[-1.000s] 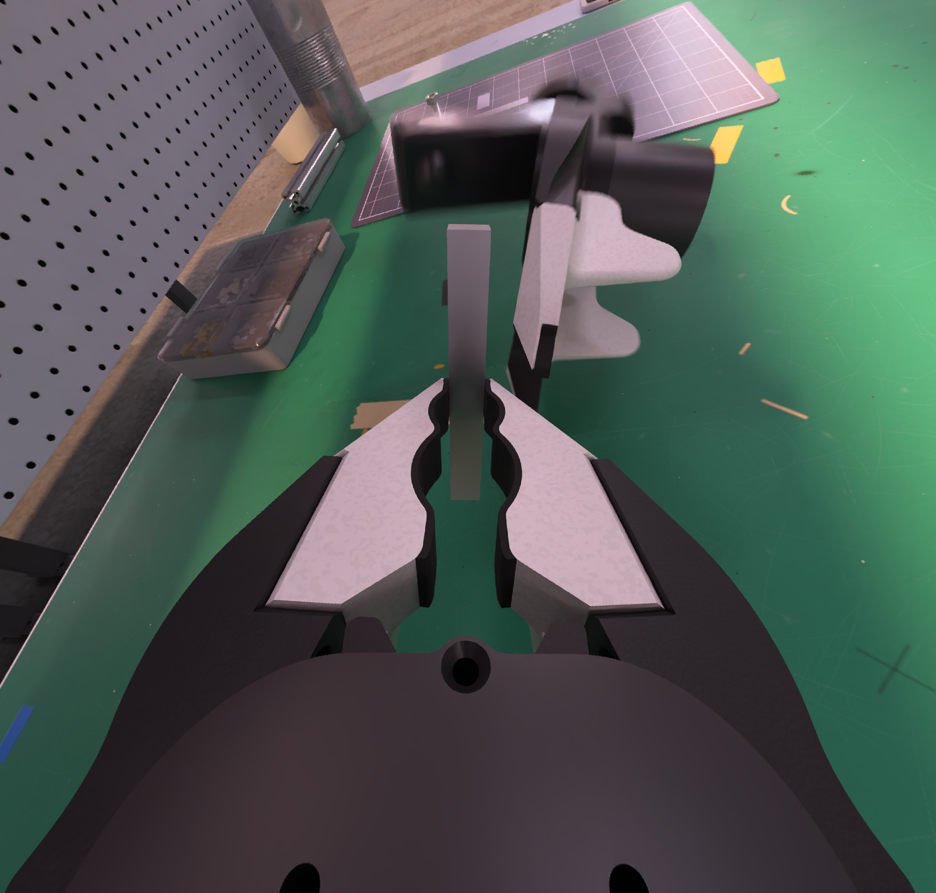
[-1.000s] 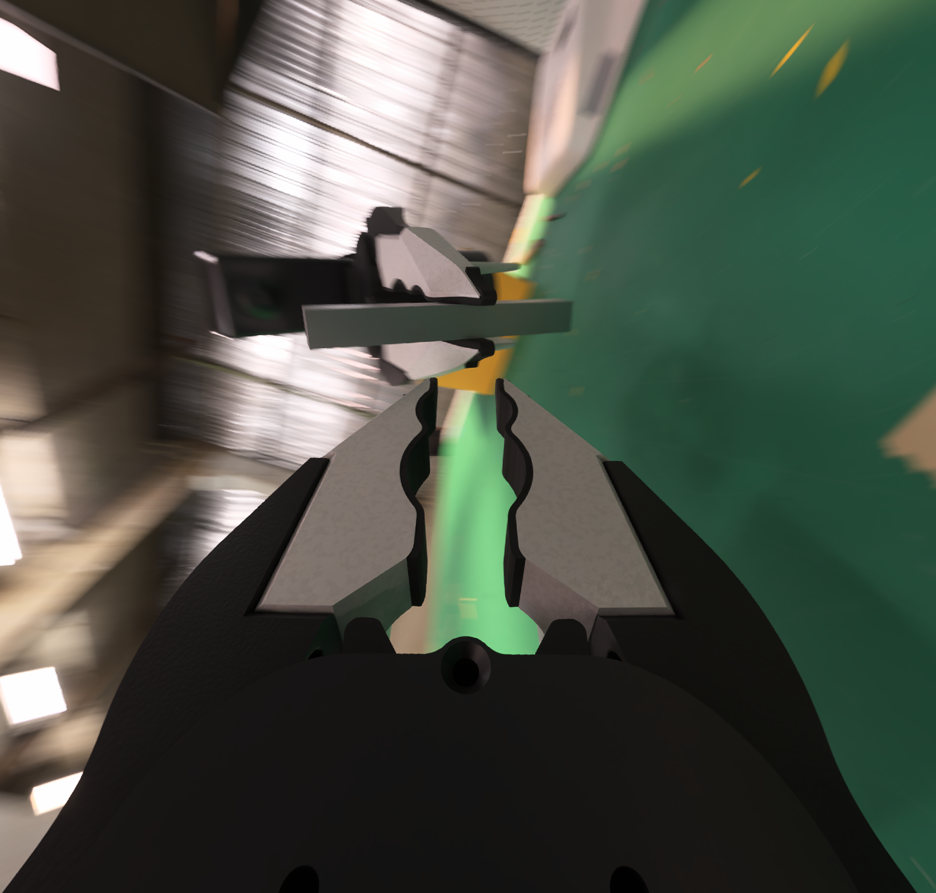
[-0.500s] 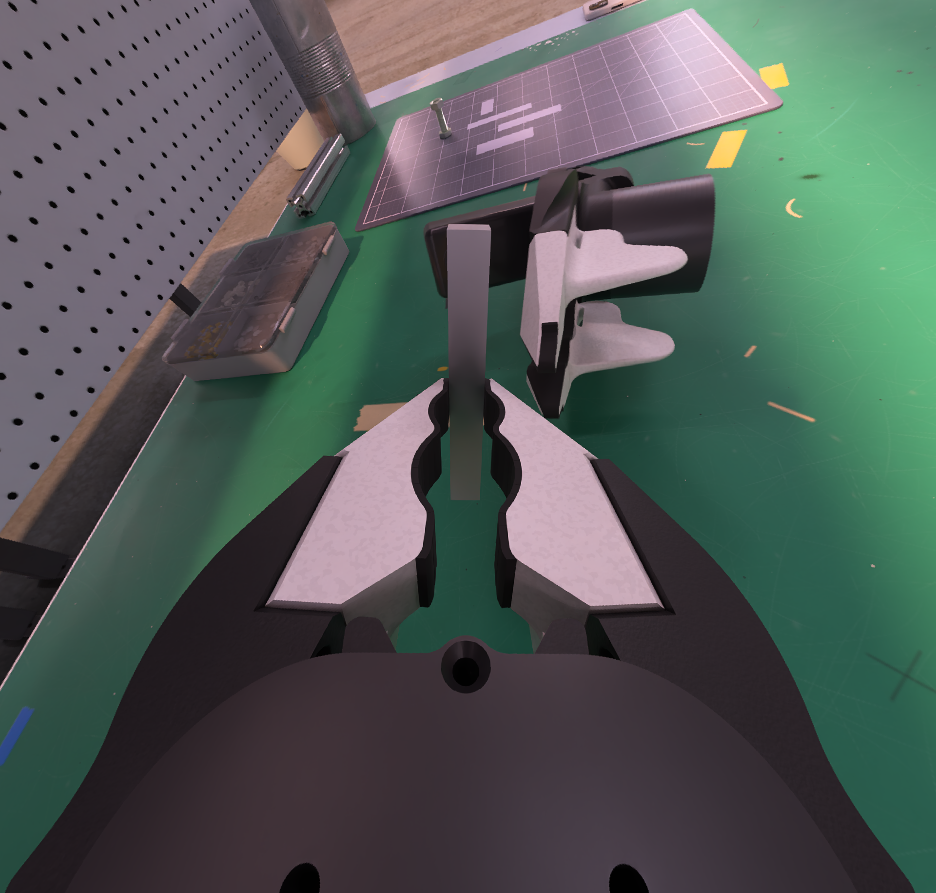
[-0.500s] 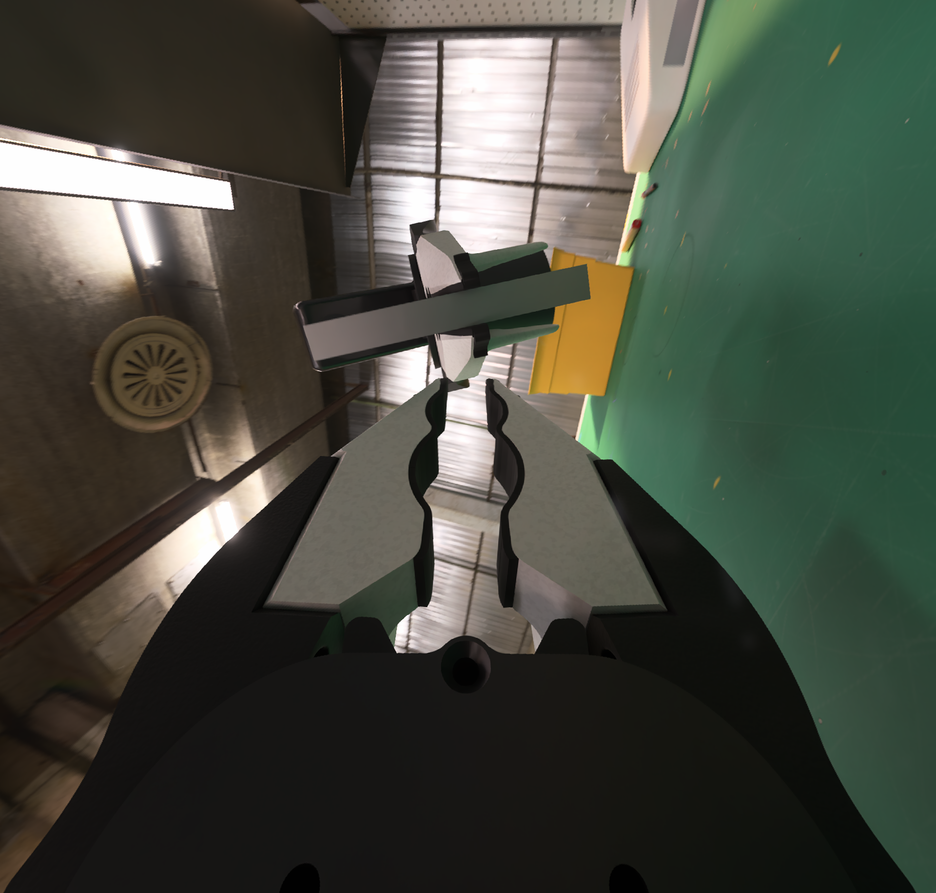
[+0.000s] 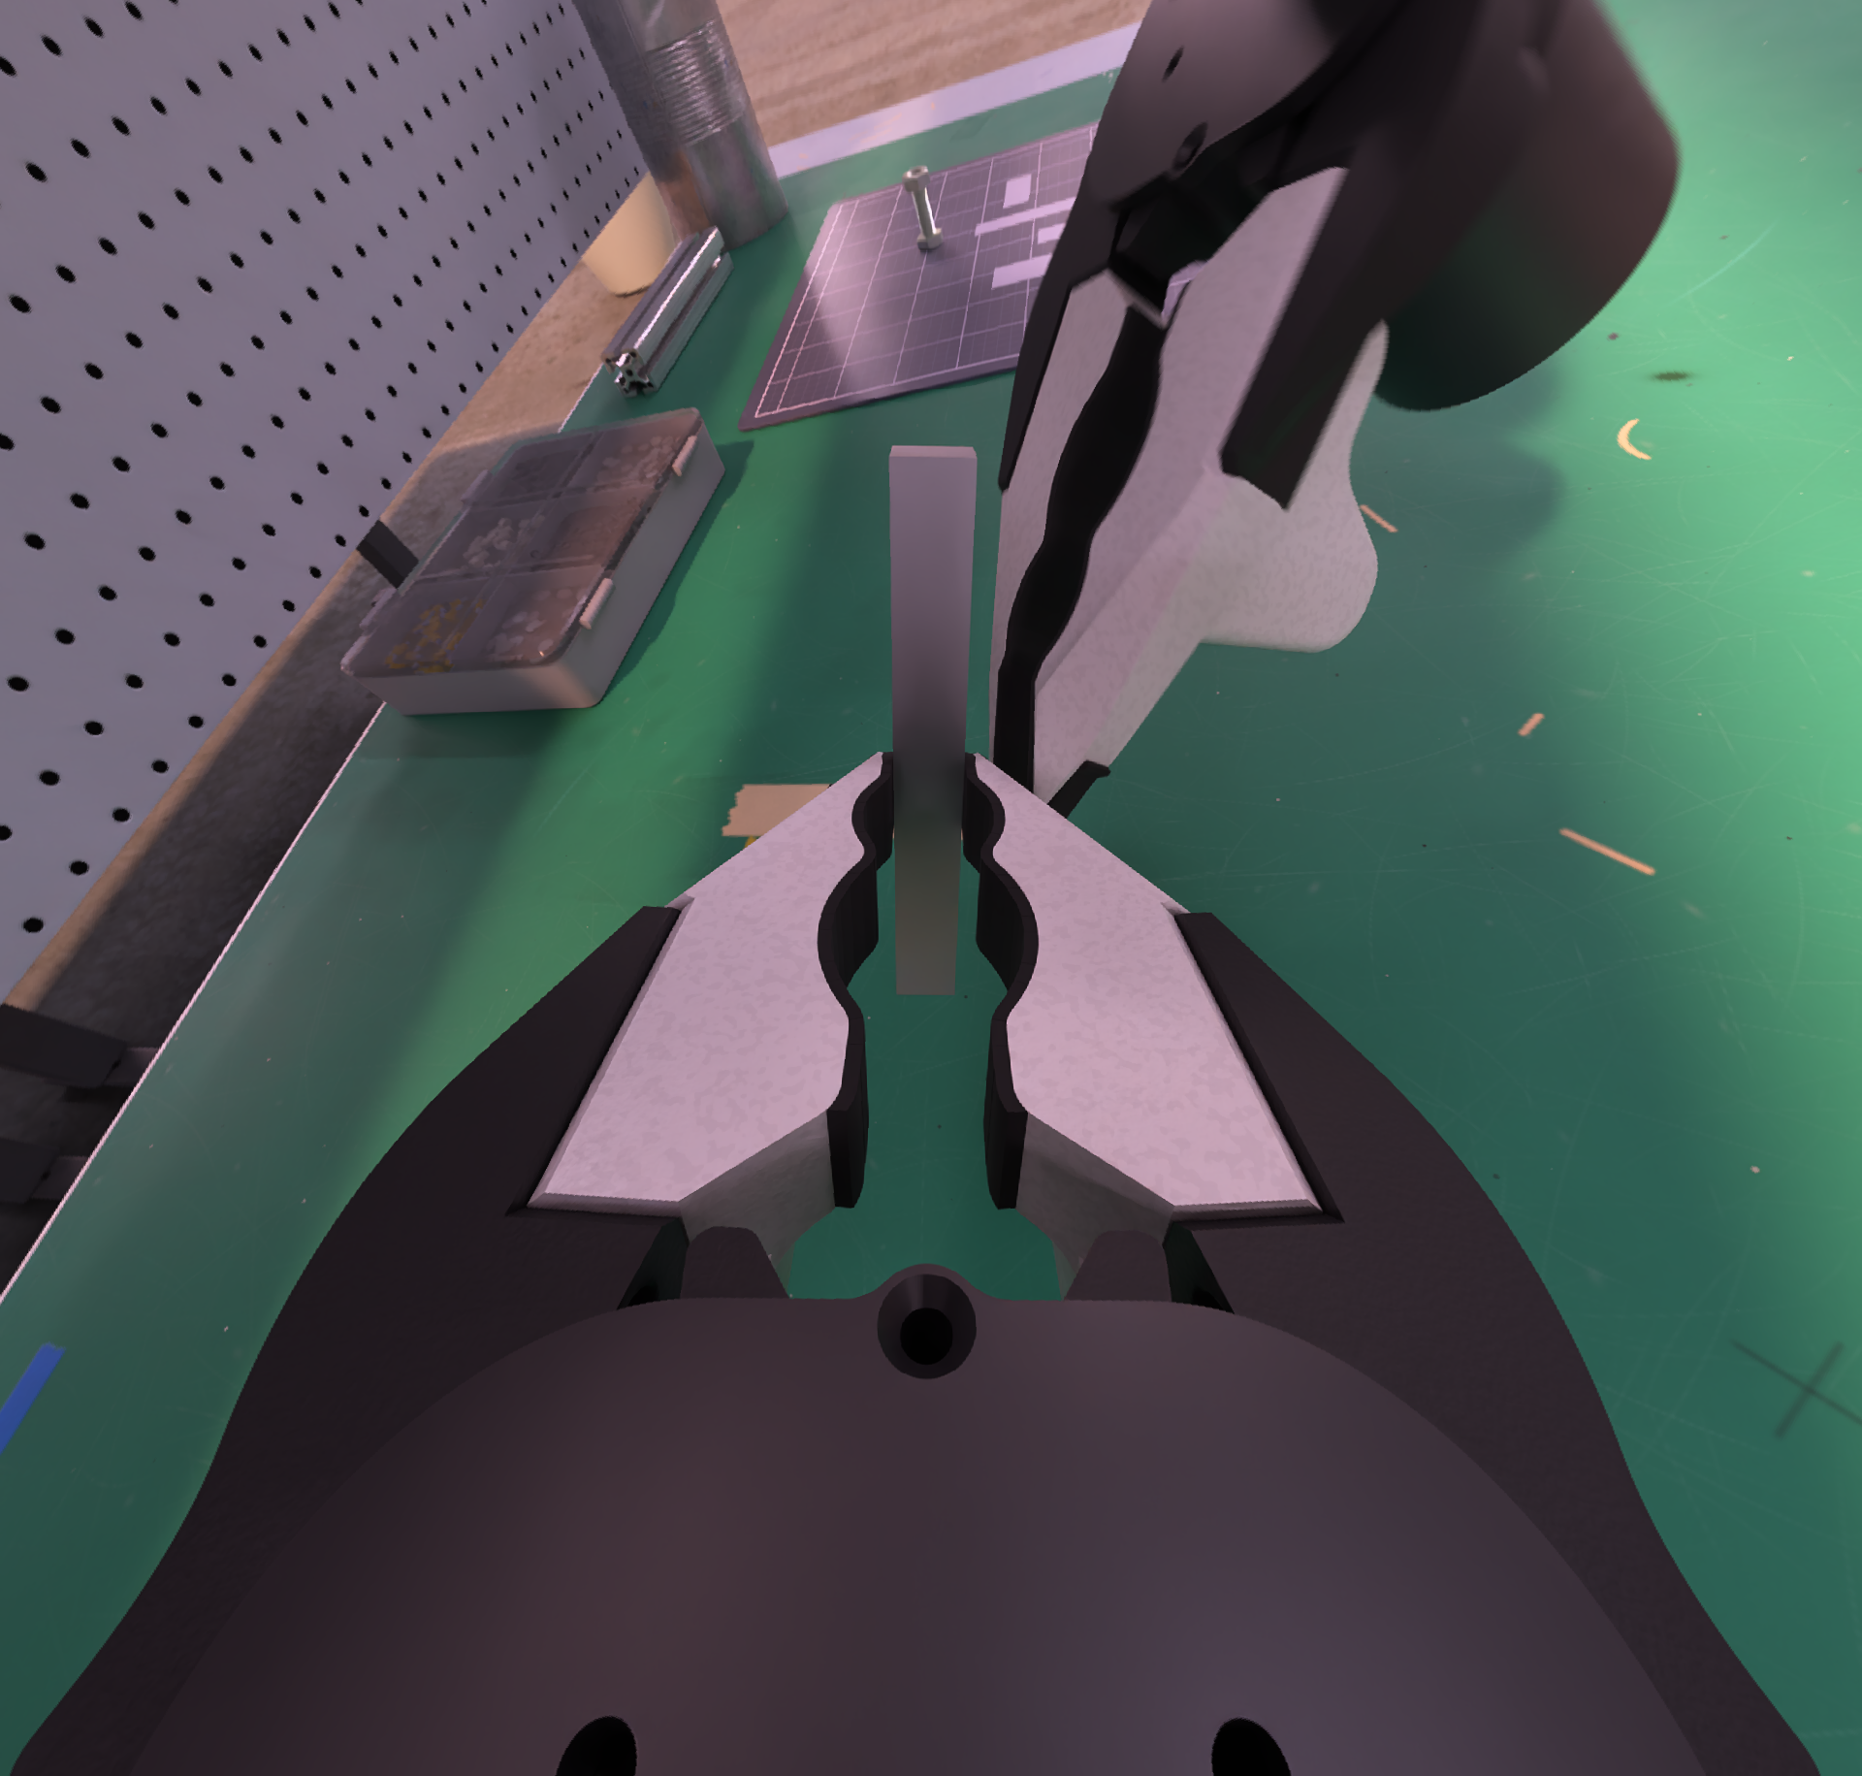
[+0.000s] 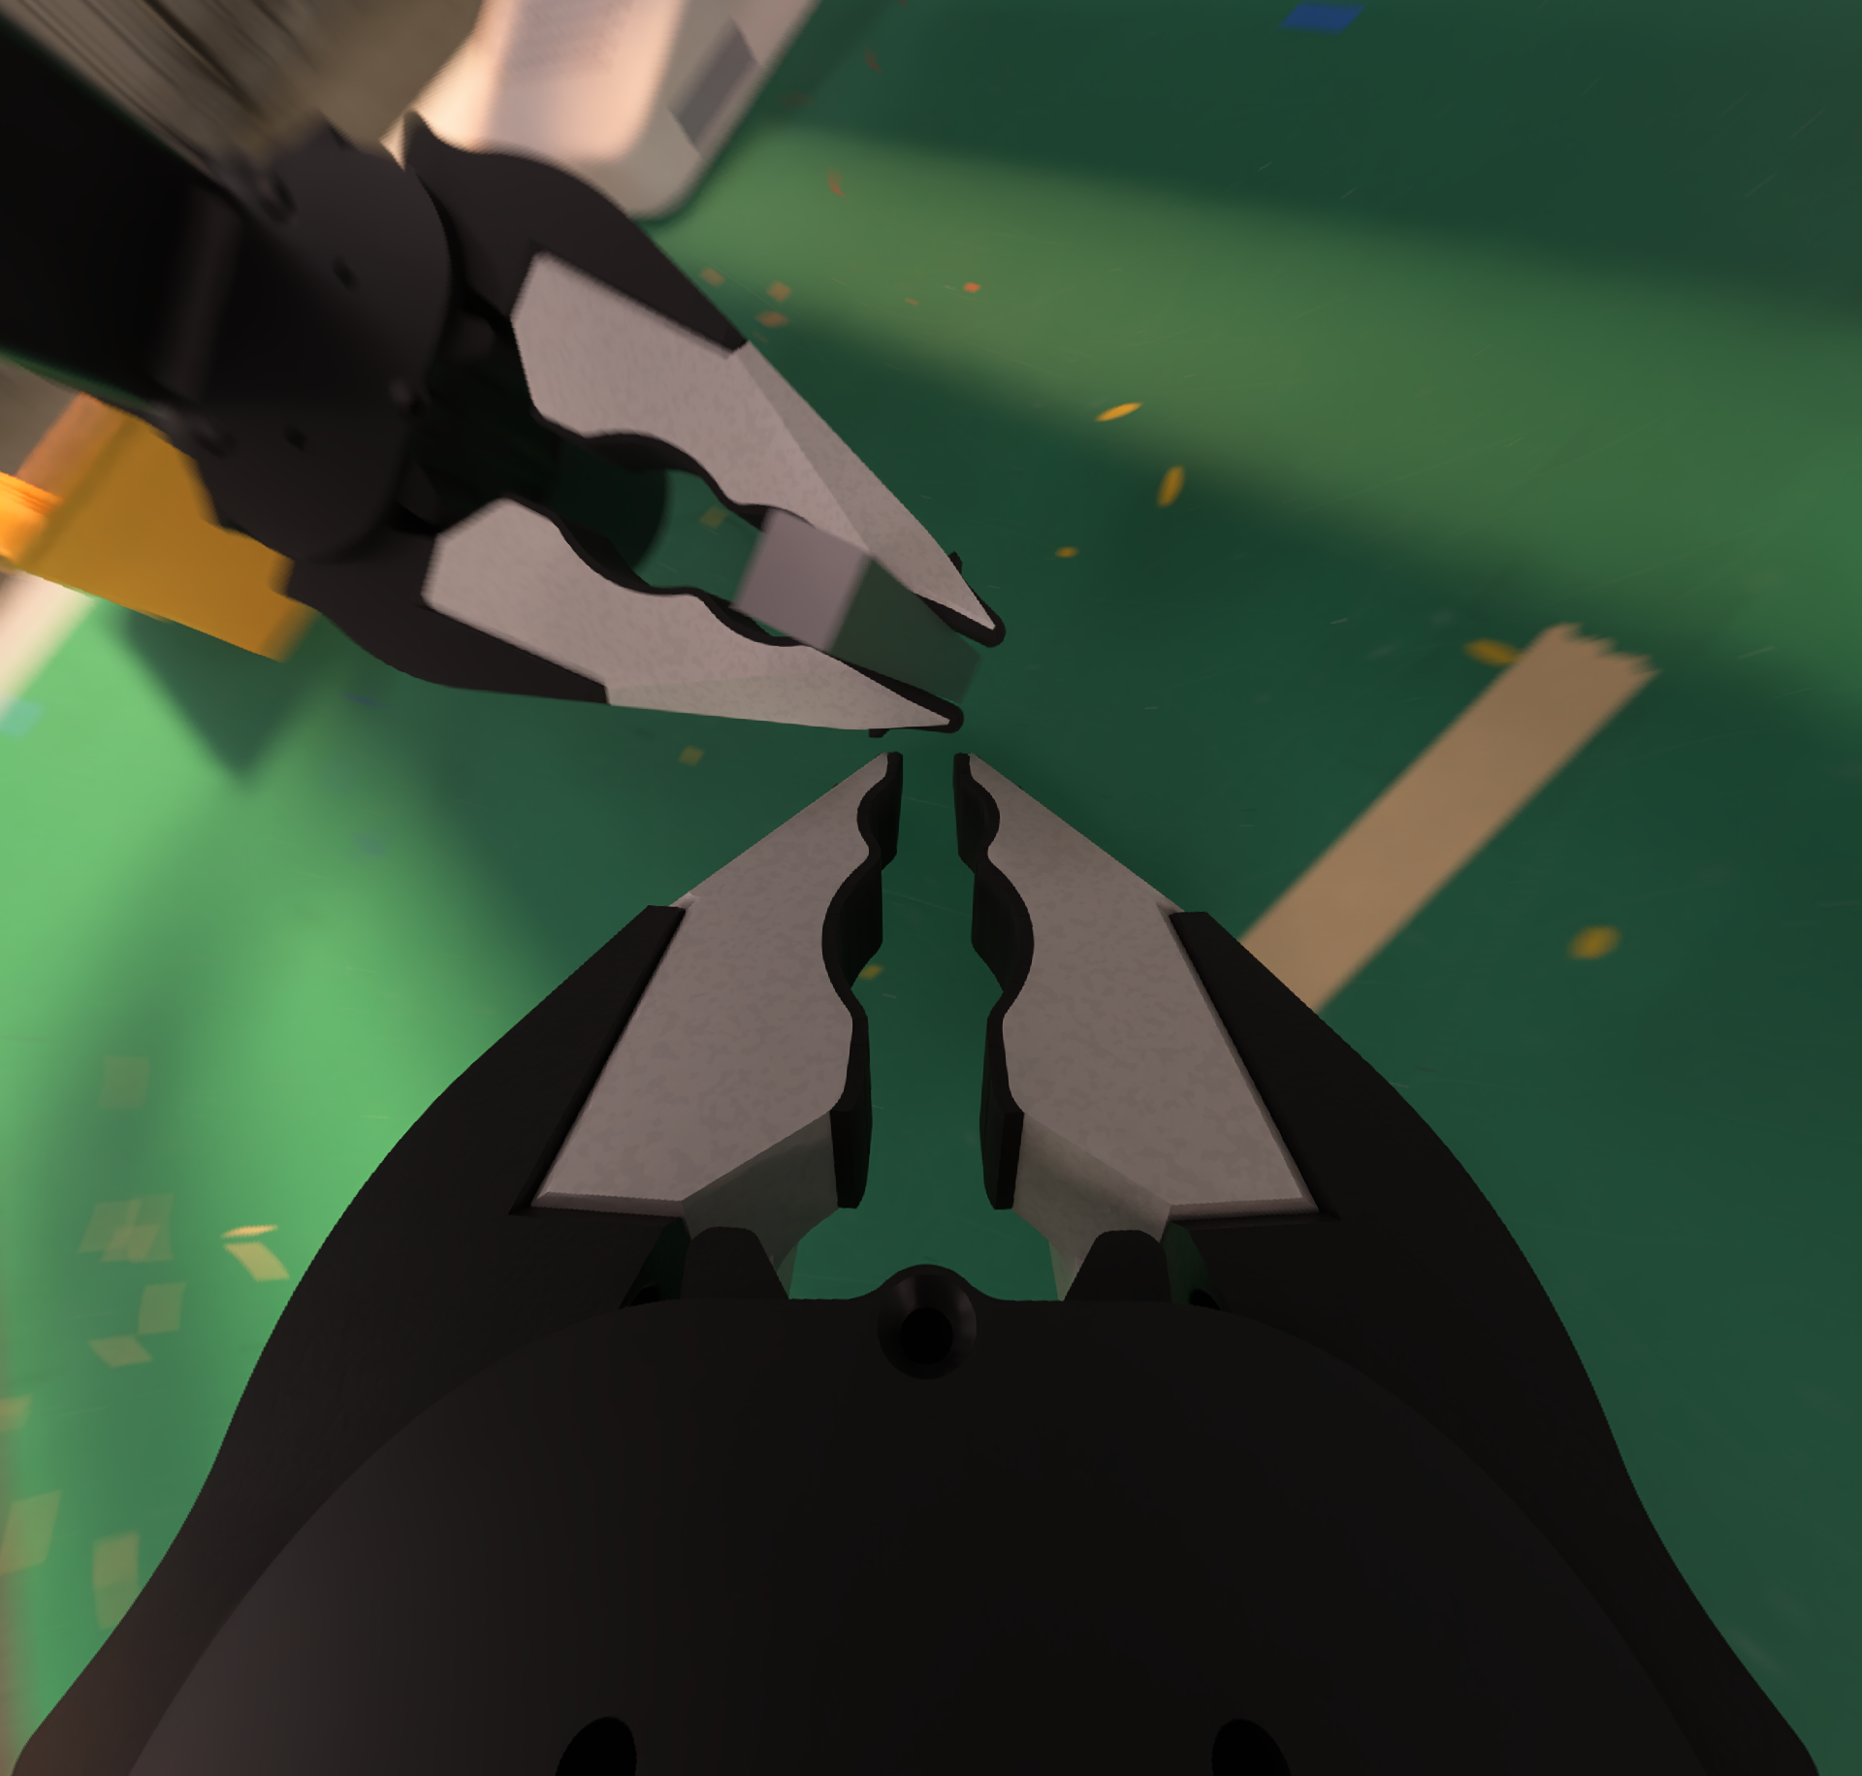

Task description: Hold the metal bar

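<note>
The metal bar [image 5: 932,619] is a flat grey strip. My left gripper [image 5: 927,770] is shut on its near part, and the bar sticks out forward above the green mat [image 5: 1511,1022]. My right gripper [image 5: 1048,770] hangs from the upper right, pointing down, with its tips just right of the bar and of my left fingertips. In the right wrist view, my right gripper [image 6: 927,760] has a narrow gap and holds nothing. Just beyond its tips is the left gripper [image 6: 972,669], clamped on the bar [image 6: 856,599].
A pegboard wall [image 5: 202,317] runs along the left. By it are a clear-lidded parts box [image 5: 534,569], an aluminium rail [image 5: 670,312] and a metal cylinder [image 5: 675,75]. A gridded cutting mat [image 5: 907,317] carries a bolt [image 5: 922,206]. A white box [image 6: 625,45] and a tape strip [image 6: 1441,800] lie farther off.
My right gripper has swung from facing the room to facing down at the mat, and has come up close to the left gripper's tips. The left gripper still holds the bar in place.
</note>
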Controlling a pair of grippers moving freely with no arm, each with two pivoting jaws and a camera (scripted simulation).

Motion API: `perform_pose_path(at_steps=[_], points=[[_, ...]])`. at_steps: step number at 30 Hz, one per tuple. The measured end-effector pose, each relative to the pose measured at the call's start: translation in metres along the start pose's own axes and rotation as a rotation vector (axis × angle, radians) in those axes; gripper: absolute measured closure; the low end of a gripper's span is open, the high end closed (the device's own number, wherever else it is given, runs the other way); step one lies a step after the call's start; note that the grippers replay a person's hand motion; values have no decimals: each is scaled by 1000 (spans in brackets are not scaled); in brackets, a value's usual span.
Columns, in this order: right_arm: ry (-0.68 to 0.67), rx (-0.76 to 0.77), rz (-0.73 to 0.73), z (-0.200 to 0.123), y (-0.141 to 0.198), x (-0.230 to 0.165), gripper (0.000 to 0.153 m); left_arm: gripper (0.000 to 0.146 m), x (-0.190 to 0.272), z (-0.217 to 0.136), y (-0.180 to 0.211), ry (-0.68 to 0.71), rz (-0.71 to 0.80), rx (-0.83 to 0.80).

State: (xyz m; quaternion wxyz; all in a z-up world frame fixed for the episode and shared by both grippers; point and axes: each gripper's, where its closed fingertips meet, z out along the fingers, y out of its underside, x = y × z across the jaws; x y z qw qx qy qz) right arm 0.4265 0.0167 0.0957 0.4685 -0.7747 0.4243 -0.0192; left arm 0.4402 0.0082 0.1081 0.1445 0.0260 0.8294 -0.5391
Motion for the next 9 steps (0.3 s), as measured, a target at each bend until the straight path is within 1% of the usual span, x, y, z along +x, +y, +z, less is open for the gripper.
perform_pose_path(at_steps=[1, 2, 4, 5, 6, 7, 9], points=[[-91, 19, 94, 1, -1, -2, 144, 134, -1, -1, 0, 4, 1, 13], [-247, 40, 247, 0, -2, -6, 144, 134, -1, -1, 1, 9, 1, 24], [-661, 68, 631, -4, -5, -14, 143, 134, 0, -1, 1, 12, 18, 23], [-810, 96, 781, -5, -6, -15, 141, 134, 0, -1, 1, 9, 29, 21], [-869, 131, 862, -4, -7, -16, 139, 134, 0, -1, 1, 11, 28, 21], [-846, 159, 860, -4, -7, -16, 136, 134, 0, -2, 1, 21, 12, 26], [-687, 190, 701, -5, -6, -14, 131, 134, -2, -2, 1, 40, -29, 33]])
